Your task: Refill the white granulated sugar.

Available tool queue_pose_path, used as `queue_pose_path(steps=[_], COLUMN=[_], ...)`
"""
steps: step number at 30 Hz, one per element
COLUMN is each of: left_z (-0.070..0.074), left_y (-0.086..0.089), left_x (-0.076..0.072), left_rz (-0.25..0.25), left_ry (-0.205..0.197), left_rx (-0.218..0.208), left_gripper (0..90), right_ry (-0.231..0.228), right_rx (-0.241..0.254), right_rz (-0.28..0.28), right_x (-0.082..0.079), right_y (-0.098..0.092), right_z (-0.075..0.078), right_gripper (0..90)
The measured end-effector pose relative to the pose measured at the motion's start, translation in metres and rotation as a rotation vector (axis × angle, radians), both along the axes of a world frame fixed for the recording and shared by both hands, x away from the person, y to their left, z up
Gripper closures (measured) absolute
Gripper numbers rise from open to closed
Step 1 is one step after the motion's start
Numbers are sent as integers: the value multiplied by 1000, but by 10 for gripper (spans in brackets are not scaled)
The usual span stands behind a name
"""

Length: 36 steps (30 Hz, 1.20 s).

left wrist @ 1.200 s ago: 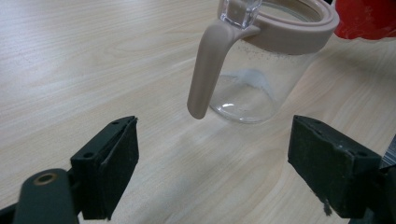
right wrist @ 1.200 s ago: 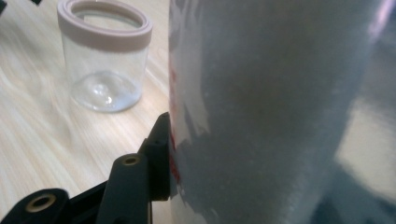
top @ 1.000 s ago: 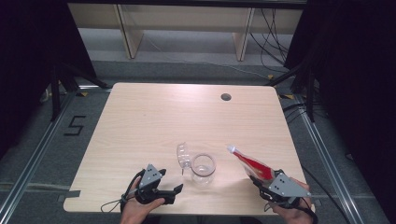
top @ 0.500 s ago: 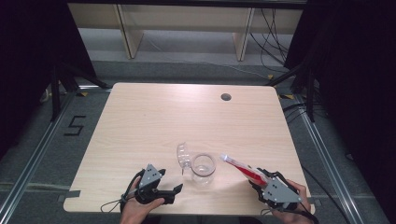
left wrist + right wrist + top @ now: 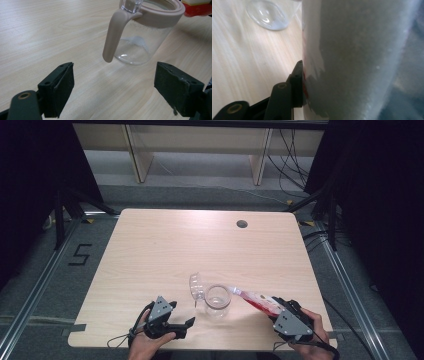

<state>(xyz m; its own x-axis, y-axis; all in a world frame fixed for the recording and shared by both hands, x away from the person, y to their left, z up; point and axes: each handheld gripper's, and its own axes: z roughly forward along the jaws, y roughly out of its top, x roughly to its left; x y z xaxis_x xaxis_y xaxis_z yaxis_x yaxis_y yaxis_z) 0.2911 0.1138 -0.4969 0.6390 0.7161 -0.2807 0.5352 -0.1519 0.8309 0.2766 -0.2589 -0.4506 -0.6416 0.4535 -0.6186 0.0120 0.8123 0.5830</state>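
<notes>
The right tongs (image 5: 272, 312), clamped on the red-and-white bottle (image 5: 255, 299), had tipped it lower until its mouth met the rim of the clear jar (image 5: 217, 301) mid-table, so I'd guess pouring was about to start. Left tongs (image 5: 186, 324) sat apart and empty just beside it.

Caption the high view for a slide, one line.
Right tool tips a red-and-white bottle toward the clear jar; left tool waits open.
</notes>
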Motion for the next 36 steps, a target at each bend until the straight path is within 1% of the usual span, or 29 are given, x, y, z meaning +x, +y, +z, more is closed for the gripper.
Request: queue_pose_path(steps=[1,2,3,4,5,6,7,11,12,13,14,15,16,17,19,20,21,23,24,25,26,28,30,31,32,33,34,35,36], left_z=[0,0,-1,0,0,0,0,0,-1,-1,-1,0,0,0,-1,-1,0,0,0,0,0,1,1,2,2,2,1,1,1], left_y=[3,3,3,4,1,3,3,4,3,4,2,2,3,2,4,3,1,2,1,1,1,2,2,4,3,4,1,2,3], left_x=[2,2,2,3,1,3,2,3,3,3,2,1,2,2,3,2,0,1,0,0,0,1,1,2,1,3,1,1,2], left_rz=[-6,7,6,-5,-5,-5,-4,-1,1,-1,11,13,0,-1,-7,1,10,0,7,10,1,-7,-1,10,8,-8,-6,-9,-7], left_ry=[-35,-36,-40,-52,-15,-42,-35,-46,-39,-58,-35,-26,-44,-24,-58,-31,-15,-28,-13,-21,-14,-32,-36,-61,-49,-68,-42,-41,-60], left_rx=[54,48,54,68,19,57,51,66,51,60,40,38,61,37,69,44,22,36,19,31,17,41,42,79,60,79,52,54,73], left_gripper=[160,161,160,160,160,160,160,161,161,161,160,160,160,160,160,161,161,160,160,161,161,161,161,160,160,160,161,161,160], right_ry=[6,16,0,-19,-8,-36,-56,-69,-90,-99,-127,-126,-123,-118,-132,-151,-154,-156,-152,-144,-157,-153,-173,-165,-181,-195,-185,-188,-194], right_rx=[-3,-10,-13,-39,-45,-45,-66,-59,-79,-94,-111,-113,-107,-103,-133,-174,-177,-172,-168,-172,-191,-197,-229,-213,-227,-246,-234,-250,-256], right_rz=[-9,7,-2,2,11,-7,0,-14,-3,-6,3,2,1,-4,-20,1,-11,-12,-13,-11,3,-12,11,-9,4,19,-7,-1,-3], right_x=[-1,1,0,1,1,0,0,-1,-1,-1,0,0,0,0,-2,-1,-3,-3,-3,-3,-2,-2,0,-1,1,2,-1,0,0], right_y=[1,1,1,1,2,3,4,6,7,8,8,9,9,10,13,14,15,15,15,16,17,18,18,19,19,20,21,21,22], right_z=[0,0,1,2,1,1,1,-1,-1,-2,-2,-2,-3,-4,-6,-5,-6,-4,-3,-3,-3,-4,-3,-5,-5,-4,-4,-4,-4], right_gripper=[530,530,530,530,530,530,530,531,531,531,531,531,531,531,532,532,532,532,532,533,533,533,533,533,533,533,534,534,534])
